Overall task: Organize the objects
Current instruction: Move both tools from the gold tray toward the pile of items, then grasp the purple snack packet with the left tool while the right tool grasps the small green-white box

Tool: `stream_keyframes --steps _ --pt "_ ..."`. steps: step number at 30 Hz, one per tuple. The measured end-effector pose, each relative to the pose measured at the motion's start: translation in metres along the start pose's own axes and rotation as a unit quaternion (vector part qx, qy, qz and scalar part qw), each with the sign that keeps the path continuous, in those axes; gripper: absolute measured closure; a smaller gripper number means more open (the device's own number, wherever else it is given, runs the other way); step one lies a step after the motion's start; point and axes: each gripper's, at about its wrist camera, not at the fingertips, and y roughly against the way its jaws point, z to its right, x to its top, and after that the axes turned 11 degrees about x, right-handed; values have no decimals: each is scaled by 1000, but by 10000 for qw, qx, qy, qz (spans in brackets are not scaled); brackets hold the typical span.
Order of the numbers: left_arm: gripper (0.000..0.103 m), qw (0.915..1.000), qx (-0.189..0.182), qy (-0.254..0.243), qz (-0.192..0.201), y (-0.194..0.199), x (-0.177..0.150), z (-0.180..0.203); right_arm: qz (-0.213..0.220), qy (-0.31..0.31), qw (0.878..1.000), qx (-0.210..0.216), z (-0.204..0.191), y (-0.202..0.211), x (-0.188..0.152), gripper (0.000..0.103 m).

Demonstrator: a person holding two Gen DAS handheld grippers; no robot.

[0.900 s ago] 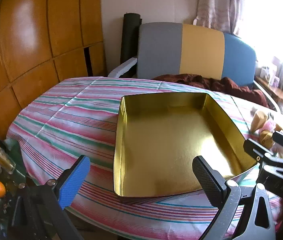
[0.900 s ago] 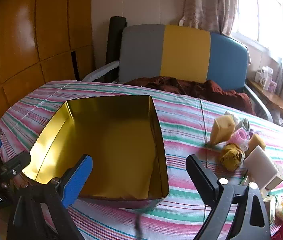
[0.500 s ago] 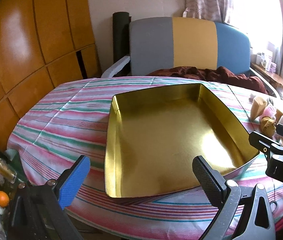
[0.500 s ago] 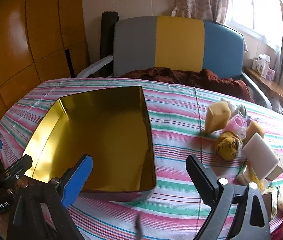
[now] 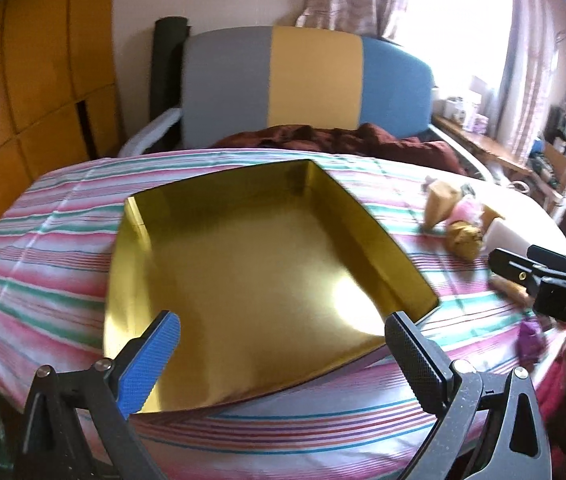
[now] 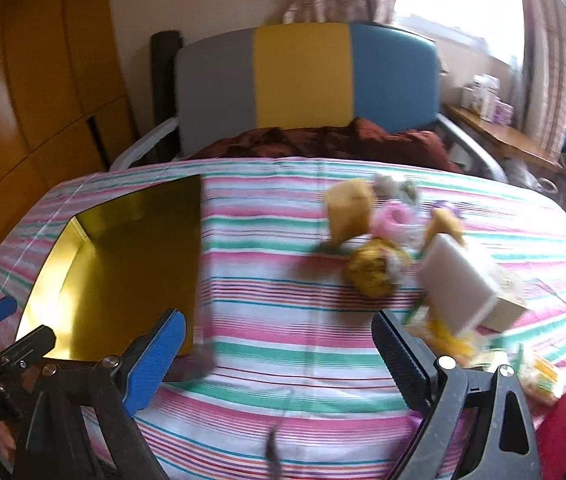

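my left claw (image 5: 283, 344) hangs with its jaws spread wide and nothing between them, over the near edge of the shallow gold metal tin (image 5: 243, 264), which lies on the pink, green and white striped tablecloth (image 6: 283, 280). my right claw (image 6: 279, 344) is just as wide and bare, over bare cloth between the tin on the left and the blurred heap of small things on the right: a yellow sponge wedge (image 6: 349, 212), a pink ruffled bit (image 6: 393, 220), a yellow-brown lump (image 6: 375, 268) and a white rectangular block (image 6: 457, 280).
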Motion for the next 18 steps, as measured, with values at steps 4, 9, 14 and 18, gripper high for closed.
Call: stream_keyframes --steps 4,9,14,18 --pt "0 9992 -392 -103 15 -2 7 17 39 -432 9989 -202 42 24 5 7" --pt "0 9960 -795 -401 -11 -6 15 47 -141 -530 9972 -509 94 53 8 7" --pt "0 9874 -1242 -942 -286 -12 17 86 -660 -502 9943 -665 135 70 5 7" --pt "0 9798 -1422 -1378 -263 -13 16 118 -898 -635 9919 -643 155 78 -1 7"
